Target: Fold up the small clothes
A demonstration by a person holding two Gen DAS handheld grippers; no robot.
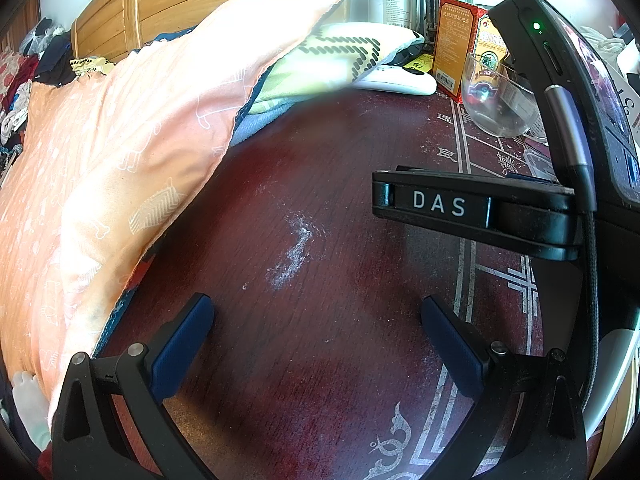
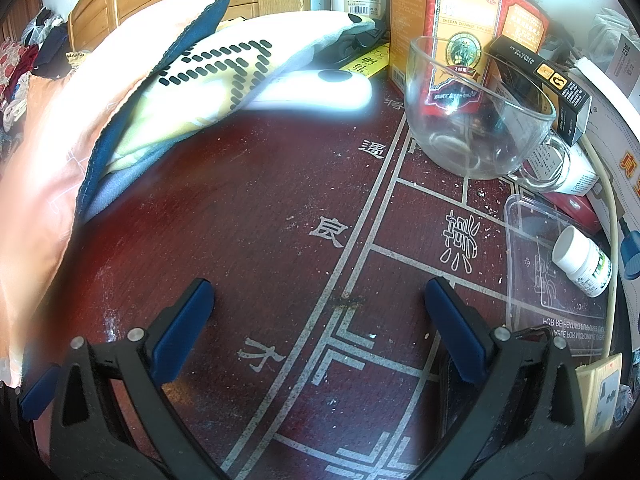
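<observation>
A peach cloth (image 1: 120, 152) with white prints is heaped at the table's left edge, its blue underside showing. Beside it lies a yellow-white cloth with black dashes (image 1: 340, 56) over a grey-blue cloth (image 1: 256, 124). My left gripper (image 1: 316, 320) is open above bare dark red tabletop (image 1: 320, 208), to the right of the peach cloth and not touching it. My right gripper (image 2: 320, 312) is open too and holds nothing, over the table's white line pattern. The dashed cloth (image 2: 208, 68) and peach cloth (image 2: 36, 168) lie to its far left. The right gripper's black housing (image 1: 472, 208) marked DAS shows in the left wrist view.
A glass cup (image 2: 472, 120) stands at the back right with orange medicine boxes (image 2: 460, 20) behind it. A clear plastic lid (image 2: 540, 280) and a white pill bottle (image 2: 580, 260) lie at the right. A white oval device (image 2: 320, 92) rests by the cloths. A wooden headboard (image 1: 180, 0) stands behind.
</observation>
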